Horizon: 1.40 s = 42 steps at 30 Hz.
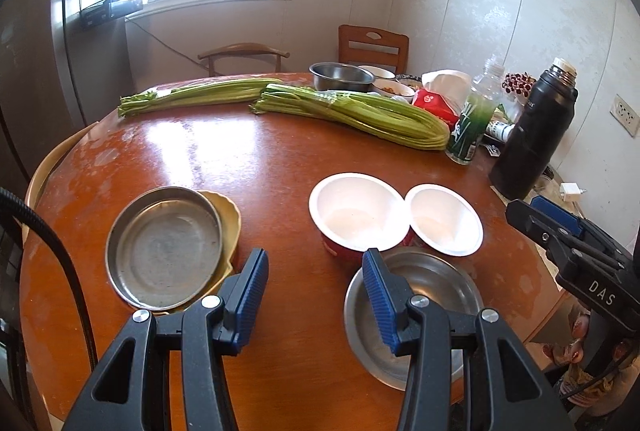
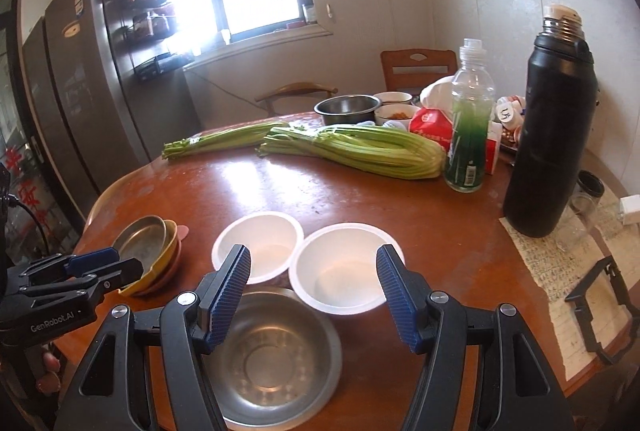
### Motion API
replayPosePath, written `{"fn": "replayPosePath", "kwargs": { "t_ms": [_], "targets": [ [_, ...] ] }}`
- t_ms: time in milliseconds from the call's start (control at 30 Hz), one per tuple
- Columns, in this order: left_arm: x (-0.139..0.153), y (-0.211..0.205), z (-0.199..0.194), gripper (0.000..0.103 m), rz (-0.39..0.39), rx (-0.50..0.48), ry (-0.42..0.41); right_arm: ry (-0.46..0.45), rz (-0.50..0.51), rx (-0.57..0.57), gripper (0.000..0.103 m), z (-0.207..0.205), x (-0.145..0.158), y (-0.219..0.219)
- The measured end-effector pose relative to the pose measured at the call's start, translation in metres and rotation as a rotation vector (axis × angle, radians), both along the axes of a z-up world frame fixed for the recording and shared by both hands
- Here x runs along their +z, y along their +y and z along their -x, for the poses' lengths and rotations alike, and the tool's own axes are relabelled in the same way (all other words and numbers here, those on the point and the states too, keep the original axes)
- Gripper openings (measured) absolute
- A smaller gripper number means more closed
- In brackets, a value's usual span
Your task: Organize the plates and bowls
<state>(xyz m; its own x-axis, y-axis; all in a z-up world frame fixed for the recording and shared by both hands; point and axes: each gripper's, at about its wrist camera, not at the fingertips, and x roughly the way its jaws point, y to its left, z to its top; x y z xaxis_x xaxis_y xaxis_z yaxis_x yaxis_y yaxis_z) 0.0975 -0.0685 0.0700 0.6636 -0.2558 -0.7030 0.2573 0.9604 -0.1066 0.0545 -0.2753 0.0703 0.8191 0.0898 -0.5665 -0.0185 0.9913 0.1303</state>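
Observation:
A steel plate (image 1: 164,247) lies on a yellow dish (image 1: 230,219) at the table's near left; in the right wrist view the stack (image 2: 146,239) also includes a pink dish. Two white-lined paper bowls (image 1: 358,211) (image 1: 444,219) stand side by side mid-table, also in the right wrist view (image 2: 260,239) (image 2: 344,267). A steel bowl (image 1: 436,283) (image 2: 272,355) sits at the near edge. My left gripper (image 1: 316,279) is open and empty between the plate stack and the steel bowl. My right gripper (image 2: 314,279) is open and empty above the steel bowl.
Two celery bunches (image 1: 352,111) (image 1: 196,95) lie across the far table. Behind them are a steel bowl (image 1: 340,76), small dishes, a red tissue pack (image 2: 432,127), a green bottle (image 2: 468,135) and a black thermos (image 2: 548,135). Papers and a black frame (image 2: 600,315) lie right.

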Motion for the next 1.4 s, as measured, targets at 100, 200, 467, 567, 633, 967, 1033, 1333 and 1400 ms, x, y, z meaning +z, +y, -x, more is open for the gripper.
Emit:
{"fn": "replayPosePath", "kwargs": {
  "t_ms": [100, 200, 467, 567, 633, 967, 1033, 1333, 1400],
  "targets": [
    [-0.004, -0.008, 0.0, 0.049, -0.001, -0.014, 0.009, 0.011, 0.007, -0.002, 0.067, 0.004, -0.004, -0.004],
    [-0.01, -0.013, -0.001, 0.049, -0.004, -0.024, 0.016, 0.024, 0.018, -0.002, 0.067, 0.007, -0.01, -0.007],
    [-0.033, -0.028, -0.001, 0.049, -0.007, -0.057, 0.058, 0.088, 0.033, 0.013, 0.067, 0.013, -0.037, -0.008],
    [-0.043, -0.032, -0.002, 0.049, -0.006, -0.068, 0.08, 0.117, 0.031, 0.016, 0.067, 0.013, -0.05, -0.008],
    [-0.049, -0.033, -0.004, 0.049, 0.012, -0.079, 0.101, 0.13, 0.03, 0.018, 0.067, 0.013, -0.057, -0.008],
    [-0.079, -0.042, -0.01, 0.049, 0.01, -0.089, 0.164, 0.181, 0.067, 0.051, 0.067, 0.009, -0.084, 0.003],
    [-0.082, -0.045, -0.01, 0.049, 0.005, -0.092, 0.165, 0.182, 0.073, 0.055, 0.067, 0.009, -0.088, 0.004],
    [-0.092, -0.05, -0.014, 0.049, 0.024, -0.113, 0.178, 0.205, 0.075, 0.11, 0.059, 0.005, -0.099, 0.016],
    [-0.092, -0.05, -0.015, 0.049, 0.031, -0.113, 0.177, 0.206, 0.079, 0.12, 0.058, 0.005, -0.1, 0.018]
  ]
}}
